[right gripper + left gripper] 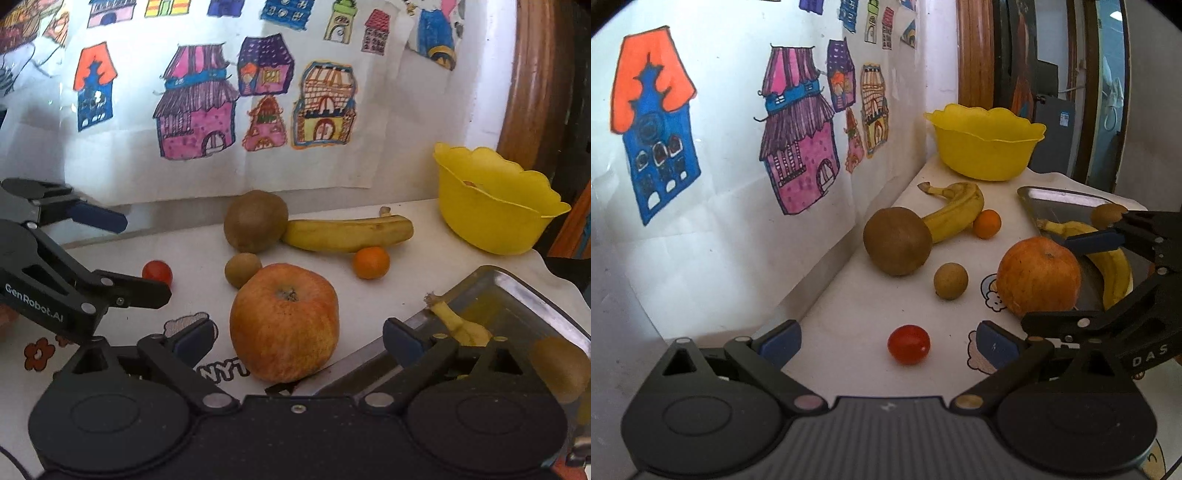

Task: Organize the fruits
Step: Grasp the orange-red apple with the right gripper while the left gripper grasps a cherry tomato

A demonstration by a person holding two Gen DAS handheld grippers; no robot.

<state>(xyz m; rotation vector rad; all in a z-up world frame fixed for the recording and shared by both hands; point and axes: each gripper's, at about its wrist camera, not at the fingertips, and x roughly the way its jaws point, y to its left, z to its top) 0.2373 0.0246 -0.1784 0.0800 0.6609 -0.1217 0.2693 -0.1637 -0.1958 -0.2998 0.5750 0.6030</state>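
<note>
Yellow plastic bowl (986,147) sits at the far corner of my white table (879,295), right by the wall, and from the right wrist view there's a tiny bit of something inside it that I honestly can't make out. My left gripper (886,343) is spread wide with nothing in it, and the little red tomato (908,344) sits on the table between its blue pads, touching neither. My right gripper (298,334) is wide open too and empty, with the big orange-red apple (284,321) in the gap between its fingers; I can't tell if either pad touches it. Further back, the large brown round fruit (897,246) sits against one end of the loose banana (955,212), near the wall edge, hiding that end. A small orange (987,223) is just beside the banana, and a small brownish round fruit (950,280) sits between the apple and the big brown one. The metal tray (1060,199) is along the table's right edge, with a second banana (1113,266) in it, but my right gripper covers a good chunk of both. There's also a brown blob (557,363) in the tray, blurry and cut off by my own fingers. Kids' house drawings (199,103) cover the wall behind.
</note>
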